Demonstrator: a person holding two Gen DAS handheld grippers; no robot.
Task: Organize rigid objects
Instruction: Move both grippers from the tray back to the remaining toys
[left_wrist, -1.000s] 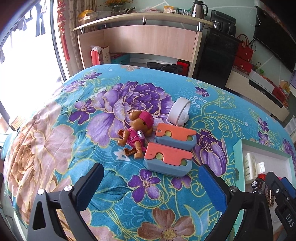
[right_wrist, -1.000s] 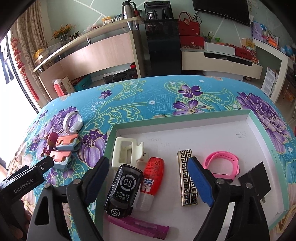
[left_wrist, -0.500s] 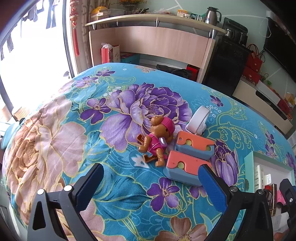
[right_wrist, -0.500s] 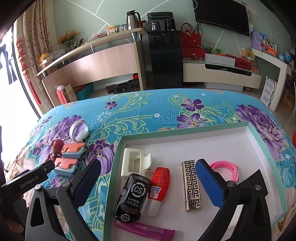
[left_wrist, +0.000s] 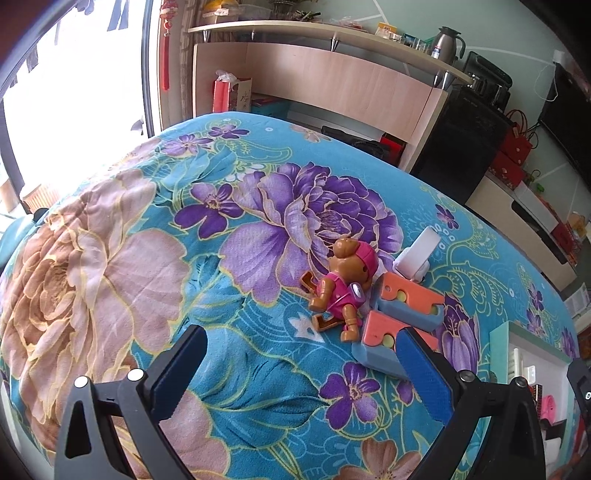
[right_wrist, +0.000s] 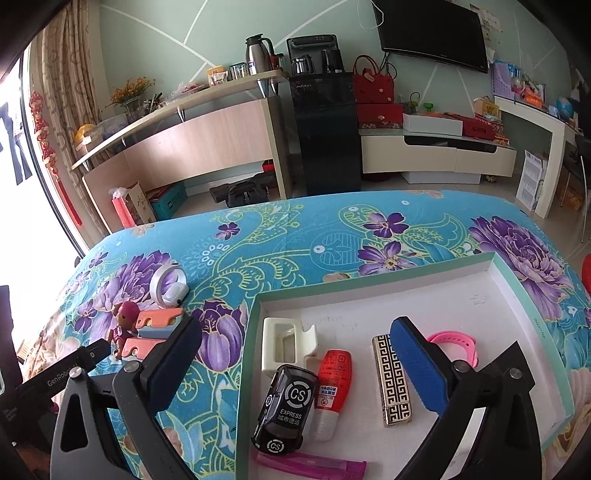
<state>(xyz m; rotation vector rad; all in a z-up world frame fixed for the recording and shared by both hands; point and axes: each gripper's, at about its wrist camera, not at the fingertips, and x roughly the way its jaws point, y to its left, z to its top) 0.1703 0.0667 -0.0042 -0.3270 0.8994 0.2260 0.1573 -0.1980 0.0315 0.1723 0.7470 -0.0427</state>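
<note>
On the flowered bedspread lie a brown toy dog in pink (left_wrist: 343, 284), two orange-topped blue blocks (left_wrist: 404, 301) (left_wrist: 382, 341) and a white ring-shaped gadget (left_wrist: 417, 251). My left gripper (left_wrist: 301, 354) hangs open above the cloth, short of the dog, holding nothing. The right gripper (right_wrist: 295, 336) is wide open over the white tray (right_wrist: 369, 286), with nothing between its fingers. In the tray lie a black toy car (right_wrist: 286, 406), a red bottle (right_wrist: 332, 384), a white holder (right_wrist: 288, 343), a gold patterned lighter (right_wrist: 391, 380), a pink band (right_wrist: 454, 343) and a magenta stick (right_wrist: 310, 465).
The tray's green rim (left_wrist: 517, 332) shows at the right edge of the left wrist view. The left gripper's black body (right_wrist: 55, 376) sits left of the tray. Beyond the bed stand a wooden shelf unit (right_wrist: 192, 147), a black cabinet (right_wrist: 325, 129) and a low white sideboard (right_wrist: 436, 155).
The left gripper has slid left, so toys and tray sit further right in its view. The right gripper's jaws have spread wider and it has lifted slightly off the tray.
</note>
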